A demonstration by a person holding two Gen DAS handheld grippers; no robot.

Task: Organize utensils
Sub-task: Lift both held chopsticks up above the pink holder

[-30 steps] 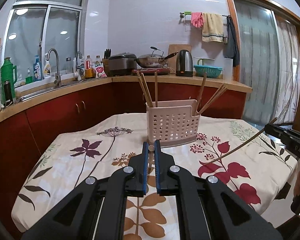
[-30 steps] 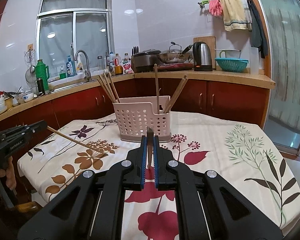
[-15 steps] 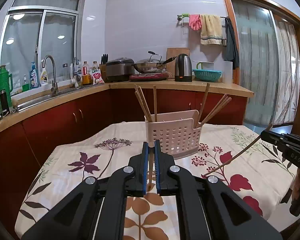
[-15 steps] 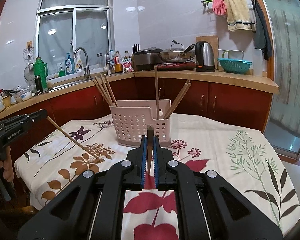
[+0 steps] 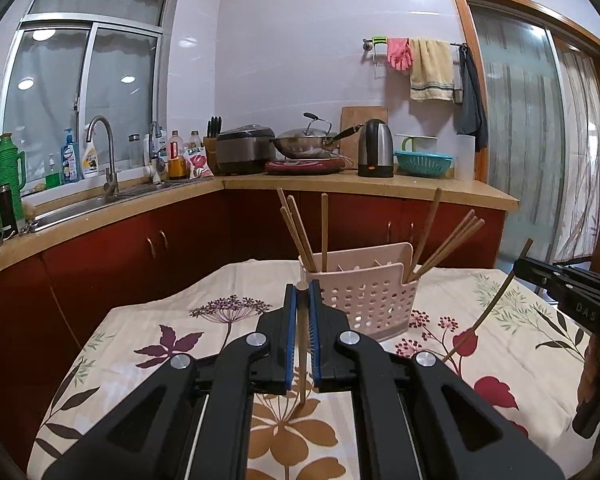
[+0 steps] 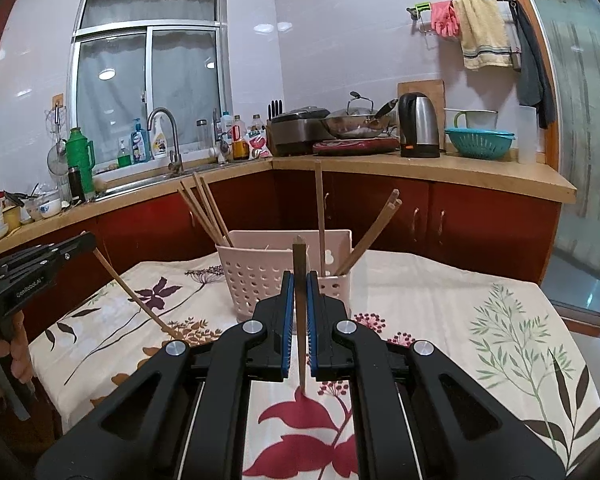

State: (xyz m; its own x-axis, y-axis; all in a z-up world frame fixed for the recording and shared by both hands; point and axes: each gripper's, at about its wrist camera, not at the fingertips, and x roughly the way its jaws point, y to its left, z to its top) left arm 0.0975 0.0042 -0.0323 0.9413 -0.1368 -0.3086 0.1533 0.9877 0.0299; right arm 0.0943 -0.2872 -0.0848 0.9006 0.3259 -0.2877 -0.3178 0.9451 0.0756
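Table (image 5: 148,344): one holder (image 5: 364,300), two tools (image 5: 301,312) (image 6: 299,300) each clamping one chopstick (image 5: 301,356) (image 6: 300,320).

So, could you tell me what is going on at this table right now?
A person is sorting chopsticks into the pink basket on the table, with a gripper in each hand. The left gripper is shut on one chopstick, and the right gripper is shut on another chopstick. Both are held short of the basket, which already holds several chopsticks.

A kettle (image 5: 375,148) stands beside a wok (image 5: 306,147) on the counter (image 5: 380,188).
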